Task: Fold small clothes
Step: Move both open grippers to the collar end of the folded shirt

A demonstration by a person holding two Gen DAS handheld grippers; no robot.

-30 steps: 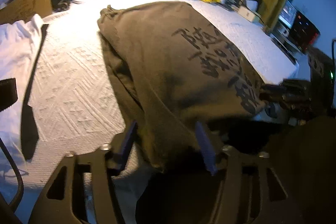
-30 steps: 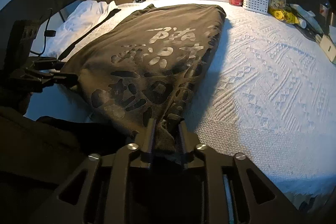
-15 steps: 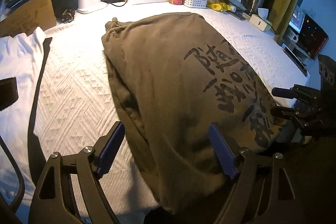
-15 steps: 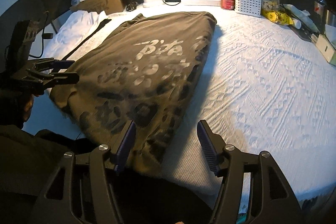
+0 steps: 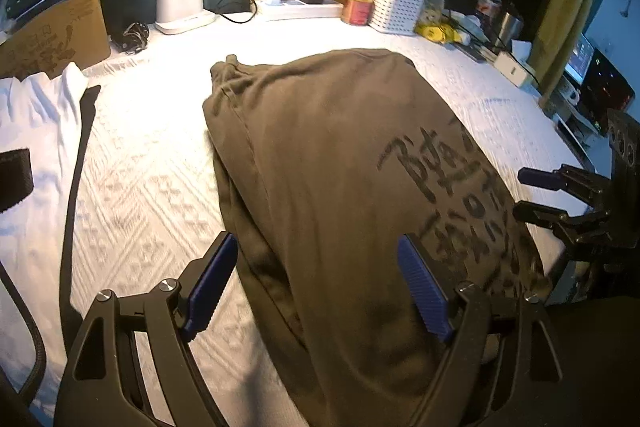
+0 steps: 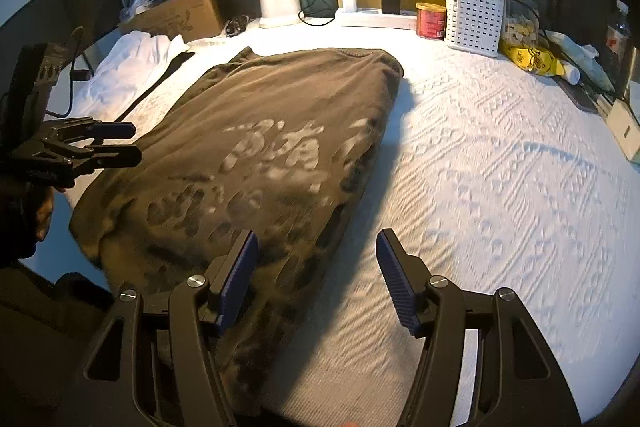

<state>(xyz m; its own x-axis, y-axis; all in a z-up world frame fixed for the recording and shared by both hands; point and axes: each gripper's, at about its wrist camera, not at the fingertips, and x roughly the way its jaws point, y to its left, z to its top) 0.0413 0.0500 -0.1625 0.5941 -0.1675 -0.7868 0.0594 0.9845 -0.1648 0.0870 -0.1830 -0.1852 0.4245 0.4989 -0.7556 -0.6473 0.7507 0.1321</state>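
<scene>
The folded shirt is showing olive-brown with dark printed characters, which are gleaming pale under the lamp in the right view. The bedspread is glowing white with raised zigzag patterning. Blue ribbed pads are lining black gripper fingers.

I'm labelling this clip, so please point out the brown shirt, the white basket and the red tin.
brown shirt (image 6: 280, 99): right wrist view, plain cloth above the print.
white basket (image 6: 474, 21): right wrist view, perforated front wall.
red tin (image 6: 431, 21): right wrist view, side of the can.
</scene>
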